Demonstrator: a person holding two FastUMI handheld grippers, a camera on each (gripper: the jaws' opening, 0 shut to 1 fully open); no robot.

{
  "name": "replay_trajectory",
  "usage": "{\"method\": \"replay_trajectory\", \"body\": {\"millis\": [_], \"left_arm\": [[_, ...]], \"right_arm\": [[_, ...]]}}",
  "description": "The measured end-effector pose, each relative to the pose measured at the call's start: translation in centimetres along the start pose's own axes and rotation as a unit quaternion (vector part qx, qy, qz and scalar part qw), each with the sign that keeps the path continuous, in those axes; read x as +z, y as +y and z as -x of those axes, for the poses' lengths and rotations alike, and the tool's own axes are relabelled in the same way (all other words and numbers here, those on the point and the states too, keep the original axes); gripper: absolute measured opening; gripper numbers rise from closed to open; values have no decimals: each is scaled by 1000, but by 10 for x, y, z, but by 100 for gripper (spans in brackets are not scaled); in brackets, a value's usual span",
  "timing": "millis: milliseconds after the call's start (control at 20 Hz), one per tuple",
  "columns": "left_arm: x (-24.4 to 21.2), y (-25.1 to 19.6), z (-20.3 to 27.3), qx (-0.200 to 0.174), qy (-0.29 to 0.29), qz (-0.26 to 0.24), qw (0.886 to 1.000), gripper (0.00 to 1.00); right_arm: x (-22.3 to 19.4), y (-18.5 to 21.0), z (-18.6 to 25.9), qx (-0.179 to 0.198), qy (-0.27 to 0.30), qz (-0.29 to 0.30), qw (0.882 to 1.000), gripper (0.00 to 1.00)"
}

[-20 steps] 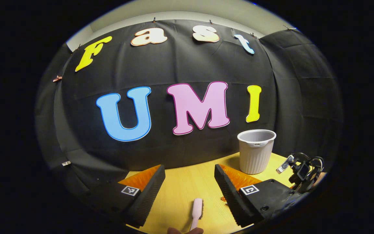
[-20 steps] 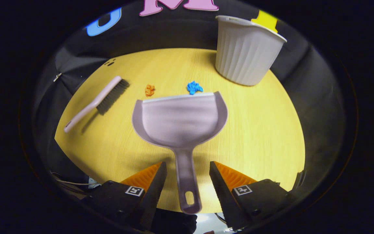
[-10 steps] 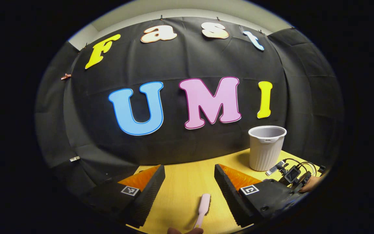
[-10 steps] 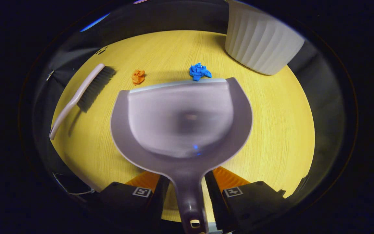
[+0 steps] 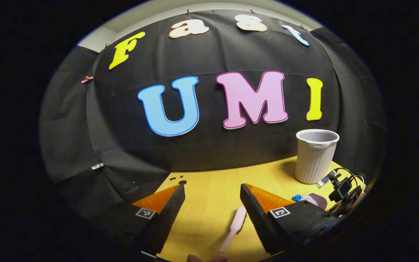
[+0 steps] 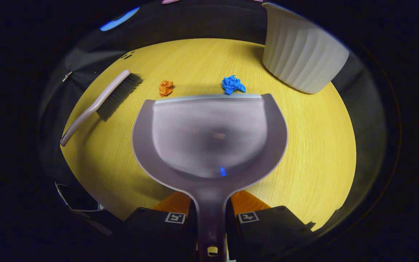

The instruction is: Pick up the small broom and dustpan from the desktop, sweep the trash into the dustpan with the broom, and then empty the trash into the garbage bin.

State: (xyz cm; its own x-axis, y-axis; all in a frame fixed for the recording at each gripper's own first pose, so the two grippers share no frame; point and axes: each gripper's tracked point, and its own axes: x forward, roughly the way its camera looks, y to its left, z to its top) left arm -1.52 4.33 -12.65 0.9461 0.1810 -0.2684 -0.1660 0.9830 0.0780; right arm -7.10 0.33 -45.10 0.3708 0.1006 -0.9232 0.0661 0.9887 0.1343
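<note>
In the right gripper view, my right gripper (image 6: pixel 210 214) is shut on the handle of the grey dustpan (image 6: pixel 209 134), whose front lip faces a blue paper scrap (image 6: pixel 233 84) and an orange scrap (image 6: pixel 165 87) just beyond it. The small broom (image 6: pixel 100 100) lies at the left, bristles toward the scraps. In the left gripper view, my left gripper (image 5: pixel 212 203) is open above the table, and the broom (image 5: pixel 234 227) lies between and below its fingers, untouched. The ribbed garbage bin (image 5: pixel 315 155) stands at the far right; the bin (image 6: pixel 304 62) also rises beyond the dustpan.
The round yellow table (image 6: pixel 315 145) ends close on all sides. The other gripper (image 5: pixel 342 189) with cables shows at the right edge of the left gripper view, next to the dustpan's edge (image 5: pixel 316 200) and the blue scrap (image 5: pixel 297 197).
My right gripper moved in and shut on the dustpan handle. The left gripper's view swung left and tilted down a little, so the broom drifted right between its fingers.
</note>
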Motion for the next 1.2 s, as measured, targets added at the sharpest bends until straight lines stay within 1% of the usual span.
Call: {"method": "replay_trajectory", "body": {"millis": [100, 150, 200, 250, 350, 400, 450, 600, 650, 700, 750, 850, 900, 950, 1100, 1200], "left_arm": [[-17, -1, -4, -6, 23, 1, 1000, 97], [-28, -1, -7, -11, 38, -2, 999, 97], [-39, -3, -11, -20, 54, -6, 998, 98], [-53, -6, -14, -31, 71, -11, 997, 98], [-80, -15, -23, -57, 100, -24, 993, 97], [-93, -20, -29, -68, 113, -33, 991, 96], [-109, -25, -35, -79, 127, -43, 988, 96], [-155, -45, -51, -113, 179, -62, 975, 96], [-168, -55, -56, -131, 197, -58, 970, 96], [-181, -64, -61, -147, 213, -52, 965, 93], [-193, -68, -68, -156, 229, -45, 960, 93], [-213, -69, -77, -155, 264, -31, 952, 90], [-223, -68, -84, -152, 282, -29, 947, 90], [-233, -69, -90, -153, 299, -27, 942, 89], [-251, -76, -104, -166, 330, -23, 929, 88], [-264, -78, -111, -168, 350, -32, 921, 88]], "right_arm": [[-2, 0, 7, 14, -3, 10, 1000, 37], [-4, -2, 11, 16, -7, 17, 1000, 33], [-4, -4, 15, 16, -14, 24, 999, 42], [-3, -6, 21, 16, -23, 32, 999, 37], [1, -9, 33, 17, -44, 48, 998, 37], [2, -10, 41, 18, -53, 51, 997, 32], [3, -11, 47, 18, -61, 51, 997, 37], [6, -15, 61, 11, -80, 56, 995, 37], [7, -17, 64, 10, -84, 54, 995, 37], [9, -18, 67, 10, -87, 50, 995, 37], [10, -18, 68, 11, -88, 46, 995, 37], [9, -23, 70, 10, -89, 41, 995, 37], [8, -25, 71, 8, -89, 40, 995, 41], [7, -27, 72, 7, -89, 38, 995, 37], [4, -28, 75, 8, -86, 37, 996, 37], [1, -26, 74, 11, -80, 38, 996, 37]]}}
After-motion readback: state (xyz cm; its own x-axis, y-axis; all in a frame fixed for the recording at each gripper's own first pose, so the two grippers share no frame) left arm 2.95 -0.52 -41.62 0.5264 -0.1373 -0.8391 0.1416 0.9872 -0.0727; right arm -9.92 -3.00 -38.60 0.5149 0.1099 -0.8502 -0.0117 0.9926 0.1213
